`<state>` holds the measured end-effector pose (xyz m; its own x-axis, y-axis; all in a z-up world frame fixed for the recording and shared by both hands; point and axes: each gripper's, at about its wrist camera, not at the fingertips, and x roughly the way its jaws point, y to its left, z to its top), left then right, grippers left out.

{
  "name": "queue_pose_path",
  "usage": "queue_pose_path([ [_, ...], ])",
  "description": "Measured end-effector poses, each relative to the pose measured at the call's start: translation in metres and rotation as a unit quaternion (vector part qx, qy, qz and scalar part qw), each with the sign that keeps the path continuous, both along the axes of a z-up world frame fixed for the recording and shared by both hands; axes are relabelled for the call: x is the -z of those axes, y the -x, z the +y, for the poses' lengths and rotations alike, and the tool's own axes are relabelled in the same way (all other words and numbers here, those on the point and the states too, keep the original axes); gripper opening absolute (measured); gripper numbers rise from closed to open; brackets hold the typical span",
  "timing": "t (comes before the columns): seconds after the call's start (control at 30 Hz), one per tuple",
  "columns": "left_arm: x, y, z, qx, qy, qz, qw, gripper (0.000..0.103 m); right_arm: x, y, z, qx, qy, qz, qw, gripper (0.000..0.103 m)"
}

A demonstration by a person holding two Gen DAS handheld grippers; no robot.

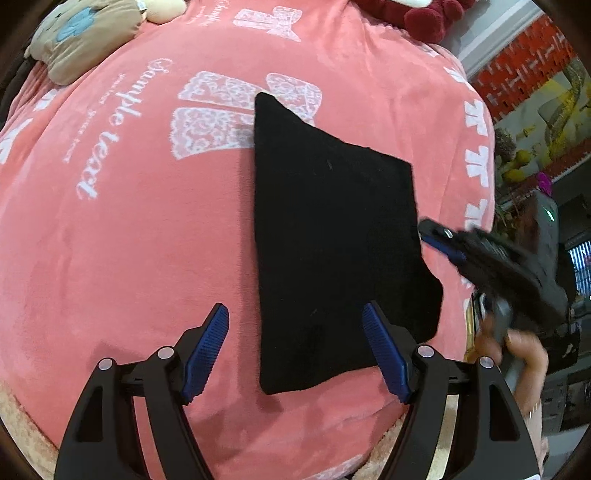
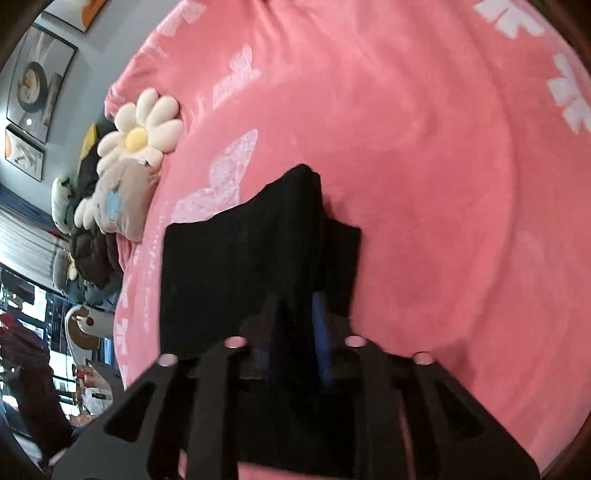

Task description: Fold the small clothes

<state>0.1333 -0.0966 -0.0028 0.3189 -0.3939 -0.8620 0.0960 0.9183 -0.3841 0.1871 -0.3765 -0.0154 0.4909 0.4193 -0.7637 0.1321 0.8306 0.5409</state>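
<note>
A small black garment lies folded flat on a pink blanket. My left gripper is open and empty, its blue pads just above the garment's near edge. My right gripper comes in from the right and is shut on the garment's right edge. In the right wrist view the right gripper pinches a raised fold of the black garment between its blue pads, lifting that edge off the blanket.
A beige flower-shaped plush cushion lies at the blanket's far left; it also shows in the right wrist view. A dark red plush sits at the far edge. The bed edge and room furniture are to the right.
</note>
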Motion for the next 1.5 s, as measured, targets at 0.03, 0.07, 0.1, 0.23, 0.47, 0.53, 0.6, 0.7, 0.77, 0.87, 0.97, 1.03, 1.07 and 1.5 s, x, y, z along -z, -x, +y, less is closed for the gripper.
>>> queue_pose_path([
  [0.03, 0.001, 0.000, -0.001, 0.002, -0.001, -0.001, 1.0000, 0.072, 0.001, 0.007, 0.002, 0.001, 0.002, 0.010, 1.000, 0.036],
  [0.07, 0.003, -0.001, -0.002, 0.006, -0.004, 0.001, 1.0000, 0.072, 0.009, 0.019, 0.005, 0.001, 0.012, 0.029, 1.000, 0.036],
  [0.1, 0.005, -0.001, -0.003, 0.008, -0.006, 0.005, 0.9999, 0.072, 0.015, 0.027, 0.007, -0.002, 0.021, 0.041, 0.999, 0.036],
  [0.23, 0.010, -0.001, -0.010, 0.010, -0.014, 0.010, 0.9998, 0.072, 0.028, 0.046, 0.018, -0.006, 0.038, 0.074, 0.997, 0.005],
  [0.47, 0.009, 0.004, -0.021, 0.027, -0.052, 0.006, 0.9983, 0.072, 0.018, 0.054, 0.024, -0.014, 0.093, 0.079, 0.992, 0.009],
  [0.53, 0.013, 0.005, -0.024, 0.028, -0.065, 0.014, 0.9974, 0.072, 0.021, 0.058, 0.018, 0.003, 0.086, 0.087, 0.992, 0.010],
  [0.6, 0.016, 0.006, -0.026, 0.029, -0.077, 0.018, 0.9964, 0.072, 0.005, 0.060, 0.019, 0.015, 0.083, 0.057, 0.995, 0.010],
  [0.7, 0.018, 0.008, -0.028, 0.030, -0.093, 0.017, 0.9951, 0.072, -0.022, 0.051, 0.028, 0.002, 0.093, 0.012, 0.996, 0.010],
  [0.77, 0.021, 0.008, -0.029, 0.032, -0.096, 0.019, 0.9947, 0.072, -0.028, 0.033, 0.038, -0.019, 0.100, -0.004, 0.995, 0.010],
  [0.87, 0.024, 0.009, -0.031, 0.032, -0.101, 0.022, 0.9941, 0.072, -0.002, 0.001, 0.048, -0.044, 0.119, 0.025, 0.992, 0.010],
  [0.97, 0.026, 0.009, -0.032, 0.030, -0.106, 0.025, 0.9936, 0.072, 0.028, -0.013, 0.051, -0.053, 0.123, 0.054, 0.989, 0.004],
  [1.03, 0.029, 0.008, -0.031, 0.031, -0.109, 0.030, 0.9931, 0.072, 0.017, -0.011, 0.052, -0.047, 0.126, 0.051, 0.990, 0.005],
  [1.07, 0.030, 0.008, -0.031, 0.031, -0.108, 0.031, 0.9931, 0.072, 0.010, -0.006, 0.050, -0.039, 0.124, 0.043, 0.991, 0.007],
  [1.5, 0.017, 0.002, -0.024, 0.043, -0.059, 0.006, 0.9973, 0.072, -0.026, -0.060, 0.029, -0.016, 0.112, -0.025, 0.993, 0.010],
])
